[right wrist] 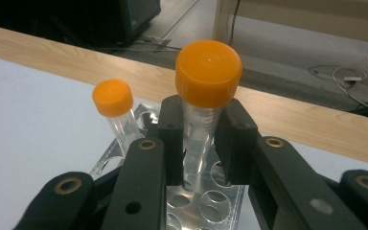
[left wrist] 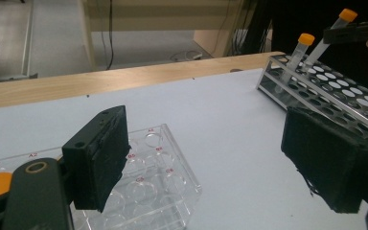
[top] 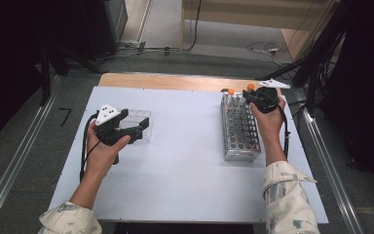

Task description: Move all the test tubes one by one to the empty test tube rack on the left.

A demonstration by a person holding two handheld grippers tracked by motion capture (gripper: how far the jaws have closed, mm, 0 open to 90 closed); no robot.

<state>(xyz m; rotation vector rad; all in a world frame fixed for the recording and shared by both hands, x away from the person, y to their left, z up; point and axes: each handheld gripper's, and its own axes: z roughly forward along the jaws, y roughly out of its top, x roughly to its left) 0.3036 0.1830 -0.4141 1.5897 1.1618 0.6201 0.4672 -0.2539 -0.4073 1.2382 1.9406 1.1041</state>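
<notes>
My right gripper (right wrist: 202, 143) is shut on a clear tube with an orange cap (right wrist: 207, 76), held upright over the far end of the metal tube rack (top: 241, 131). A second orange-capped tube (right wrist: 114, 103) stands in the rack just beside it. In the high view the right gripper (top: 251, 95) sits at the rack's far corner. My left gripper (top: 143, 127) hovers open by a clear plastic well plate (left wrist: 158, 187) at the table's left. Its jaws stand wide apart with nothing between them.
The white table top (top: 185, 161) lies between the well plate and the rack. A wooden strip (top: 175, 80) runs along the table's far edge. Cables and dark equipment lie on the floor beyond it.
</notes>
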